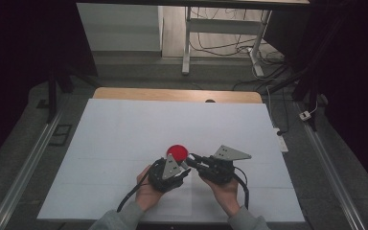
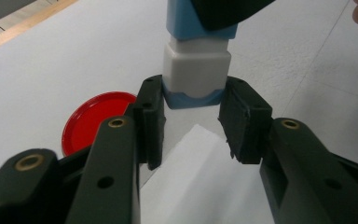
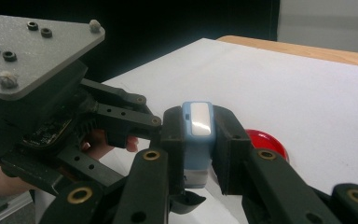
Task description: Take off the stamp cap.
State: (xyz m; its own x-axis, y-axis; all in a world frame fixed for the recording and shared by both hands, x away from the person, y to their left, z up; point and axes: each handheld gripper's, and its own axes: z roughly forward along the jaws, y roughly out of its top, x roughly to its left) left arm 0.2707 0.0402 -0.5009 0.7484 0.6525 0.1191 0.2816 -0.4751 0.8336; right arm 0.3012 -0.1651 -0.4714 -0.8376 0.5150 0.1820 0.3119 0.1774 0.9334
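Observation:
A small blue and white block (image 3: 196, 135) with a white cap (image 2: 196, 65) is held between my two grippers just above the white table. My right gripper (image 3: 198, 140) is shut on its blue body. My left gripper (image 2: 193, 126) comes at it from the opposite end, and its pads press both sides of the capped end. In the high view the left gripper (image 1: 184, 166) and right gripper (image 1: 195, 159) meet tip to tip near the front centre. A flat red disc (image 1: 177, 152) lies on the table just beyond them, also seen as the red disc (image 2: 93, 119) left of my left jaw.
White sheet (image 1: 124, 129) covers the table, with a wooden edge (image 1: 172, 94) at the back. Cables trail from both grippers toward the front edge. Beyond the table stand a desk frame (image 1: 187, 43) and floor cables.

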